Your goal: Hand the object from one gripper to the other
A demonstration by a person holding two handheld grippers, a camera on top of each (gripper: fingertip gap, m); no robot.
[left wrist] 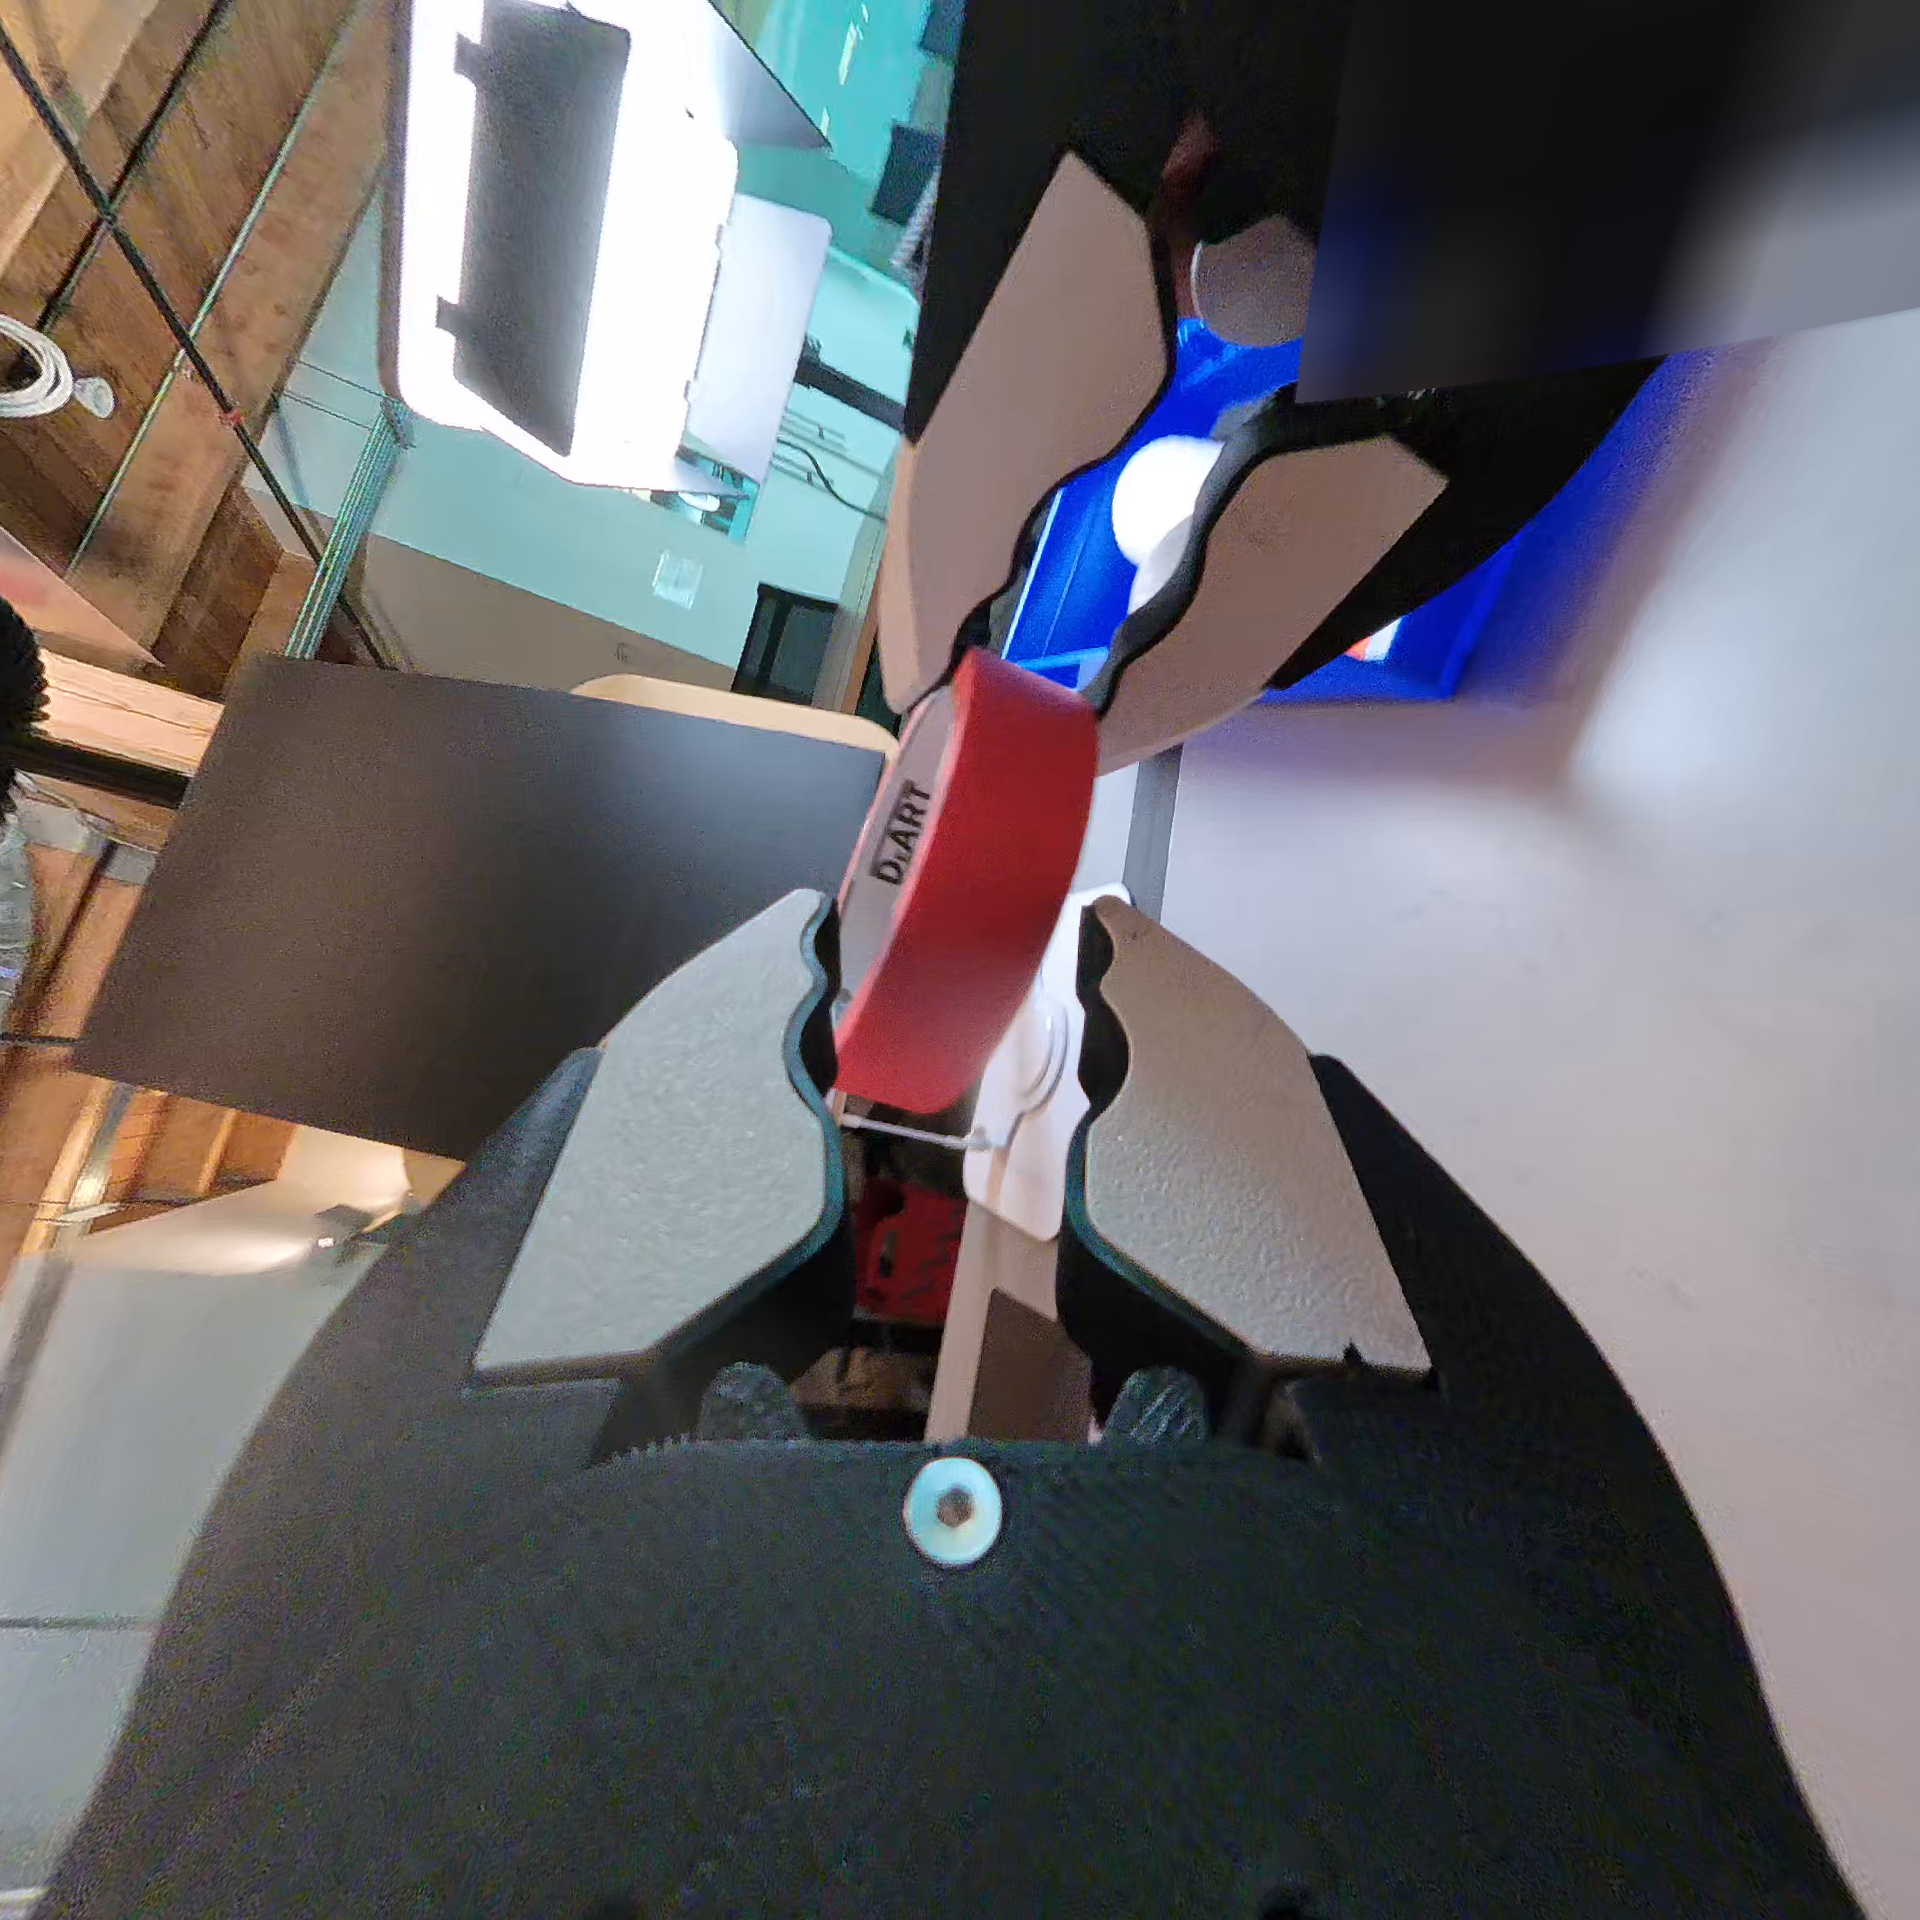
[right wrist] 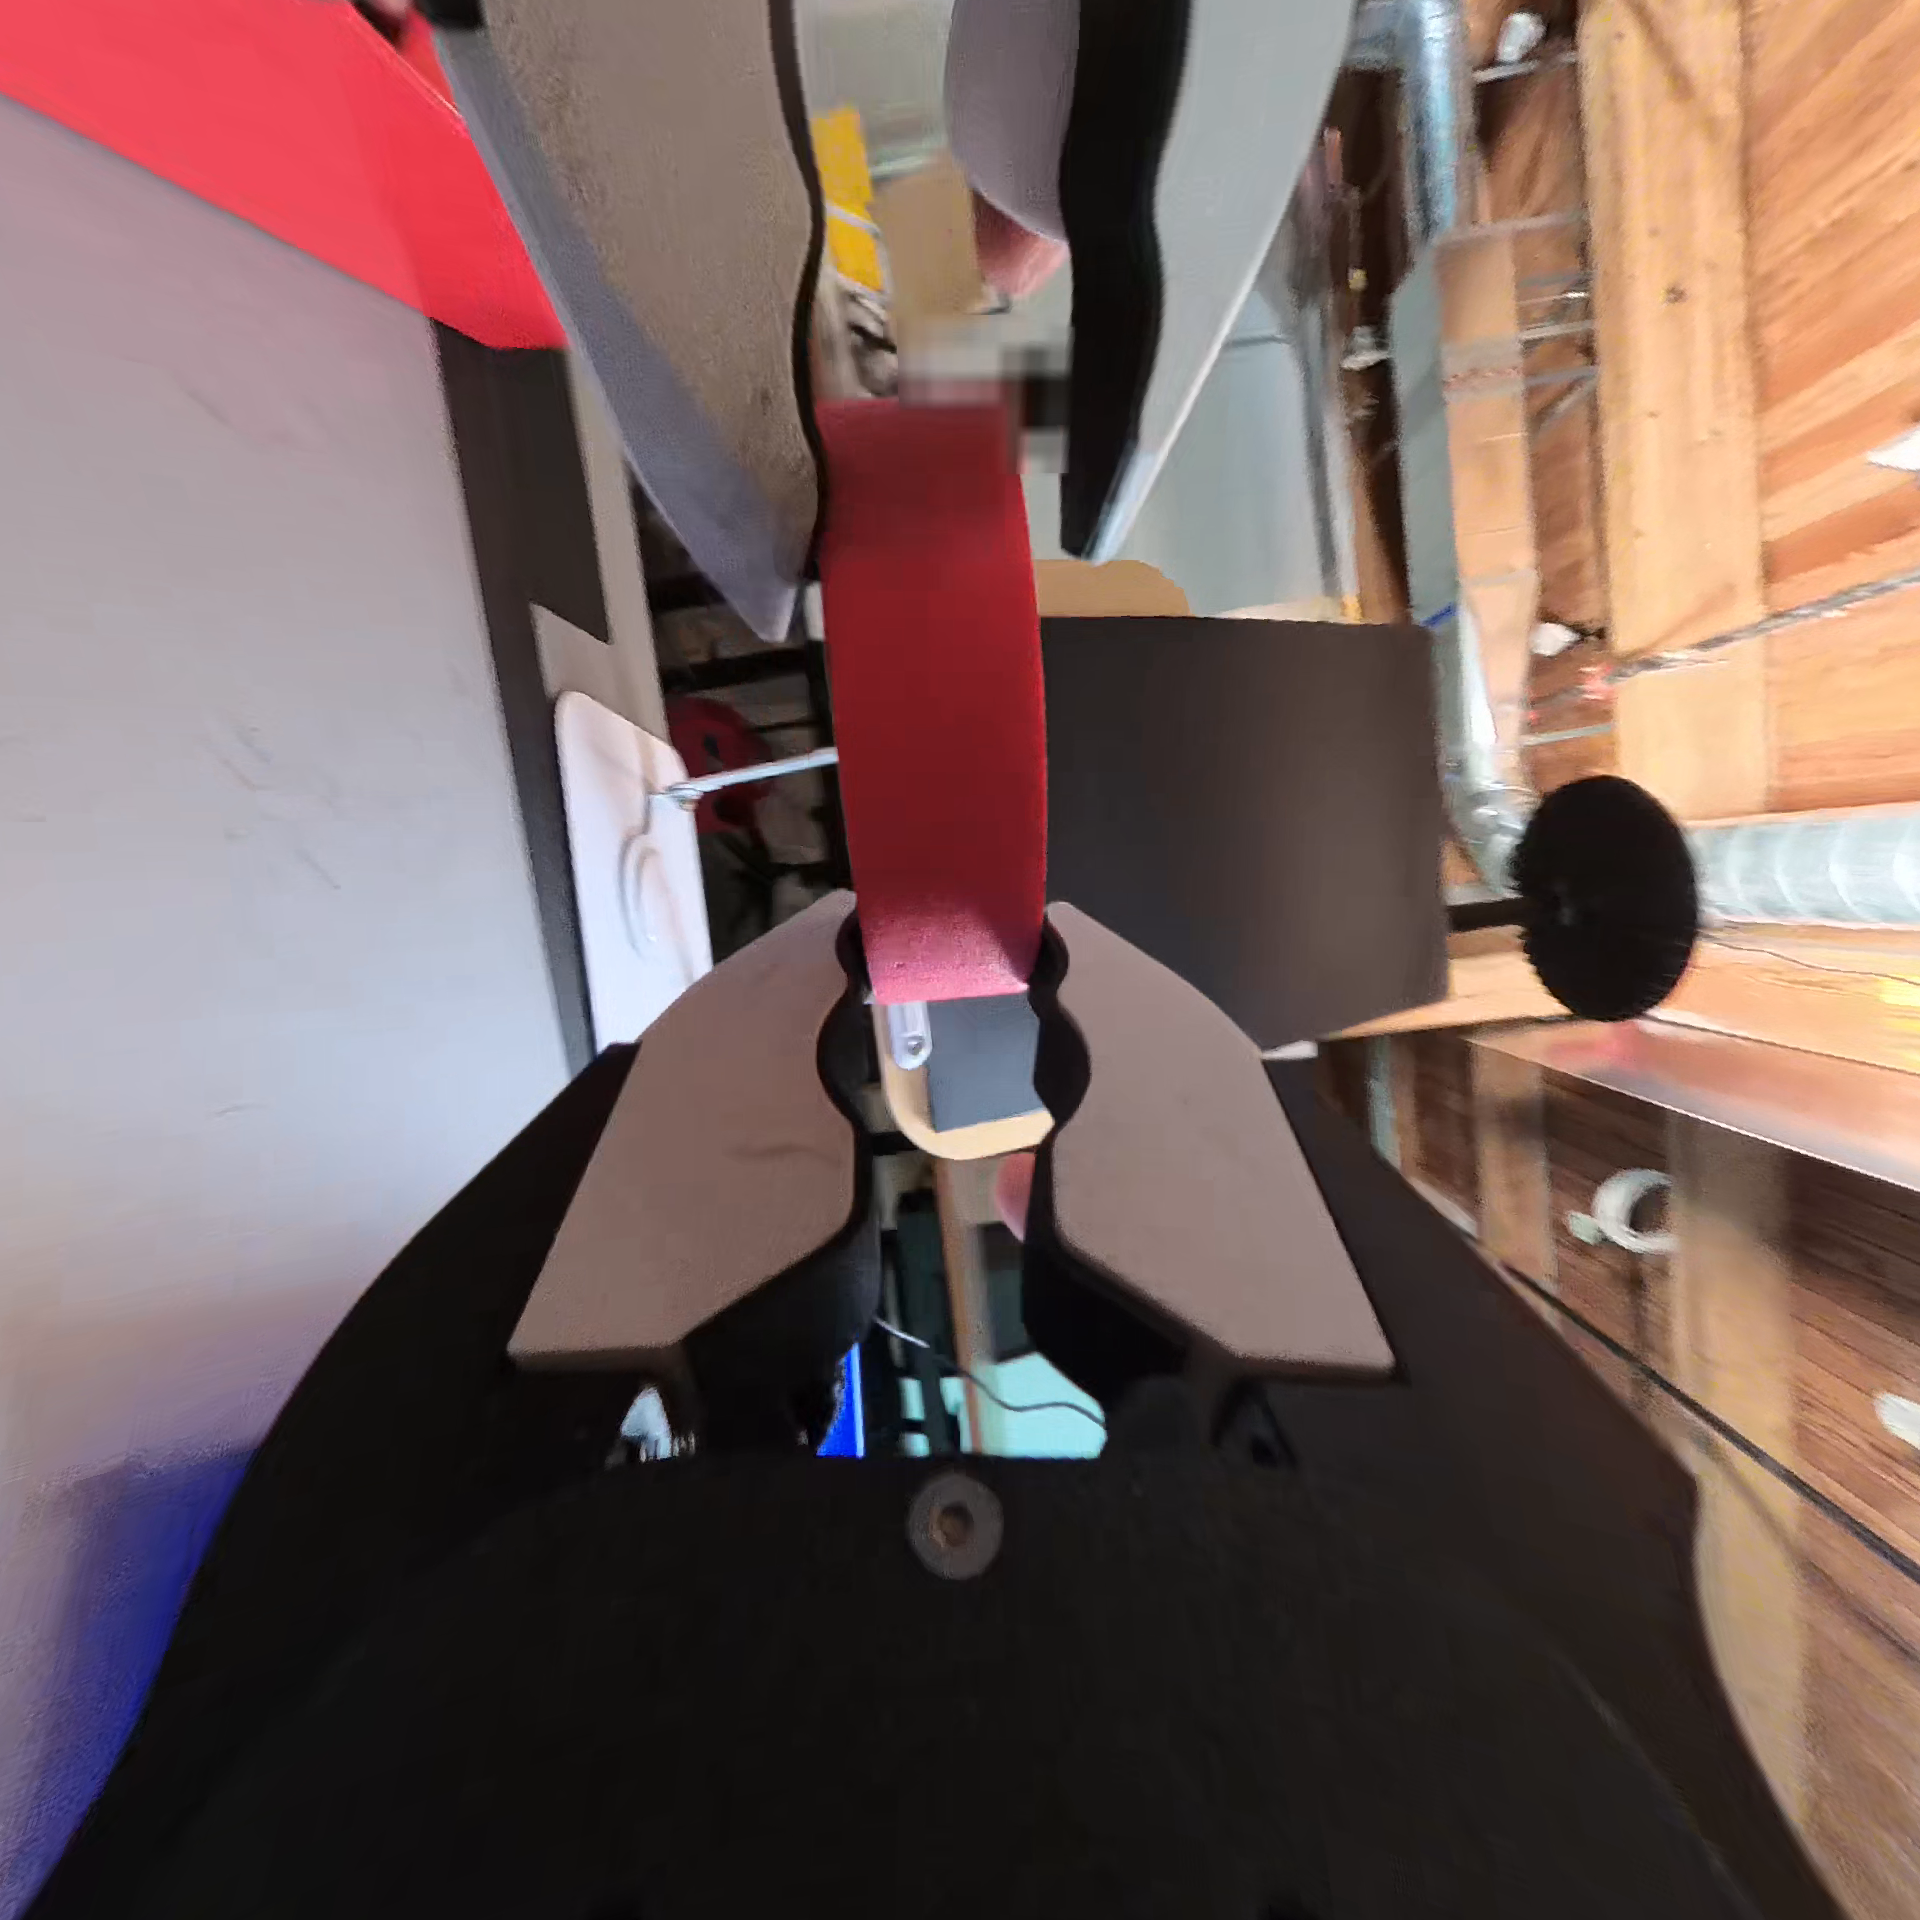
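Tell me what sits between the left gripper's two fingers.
In the left wrist view, the lower end of the red tape roll sits between the left gripper's fingers, close against one, a gap at the other. The right gripper pinches its far end.

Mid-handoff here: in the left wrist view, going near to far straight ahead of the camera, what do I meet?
Left tool, its fingers standing apart → red tape roll, near end between those fingers → right tool, pinching the roll's far end → blue bin behind it.
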